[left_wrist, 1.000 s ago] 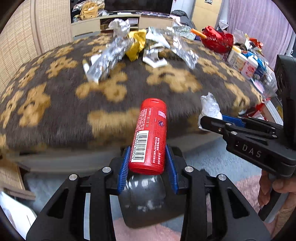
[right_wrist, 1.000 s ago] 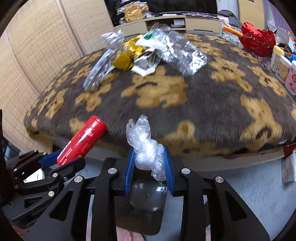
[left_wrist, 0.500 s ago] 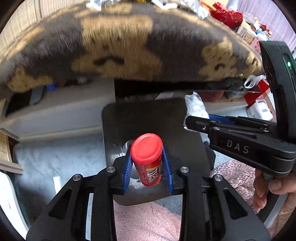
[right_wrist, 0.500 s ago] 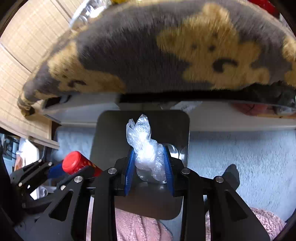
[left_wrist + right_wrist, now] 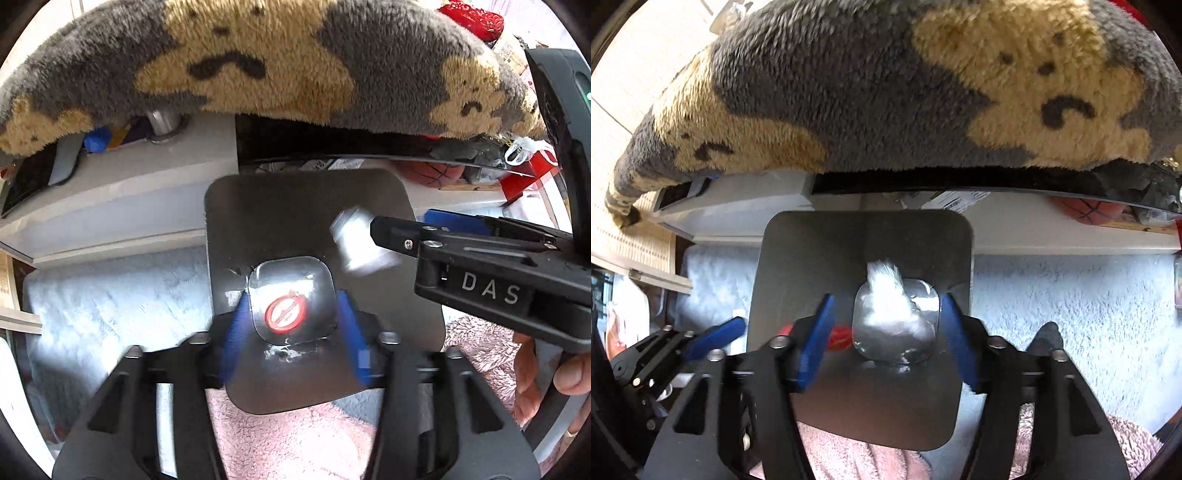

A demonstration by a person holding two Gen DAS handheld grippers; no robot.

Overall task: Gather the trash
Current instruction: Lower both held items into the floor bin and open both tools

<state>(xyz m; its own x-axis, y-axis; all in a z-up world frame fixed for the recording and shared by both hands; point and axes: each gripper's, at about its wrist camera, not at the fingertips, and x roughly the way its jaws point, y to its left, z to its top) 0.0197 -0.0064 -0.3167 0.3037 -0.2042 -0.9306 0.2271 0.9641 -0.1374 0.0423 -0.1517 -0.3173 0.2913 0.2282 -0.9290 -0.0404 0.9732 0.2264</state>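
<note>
Left wrist: fleece blanket [image 5: 295, 66] overhead.

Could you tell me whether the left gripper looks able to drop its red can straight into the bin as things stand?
Probably yes. The left gripper is directly above the dark bin, its jaws opening, and the red can is already free of the pads, end-on over the bin's bottom. Nothing blocks the mouth.

bin mouth [image 5: 229, 221] lay open below | fuzzy blanket edge [image 5: 258, 66] overhung behind | right gripper [image 5: 399, 236] crowded one side

Bear-patterned blanket [image 5: 258, 66], pale rug [image 5: 1071, 302]
</note>
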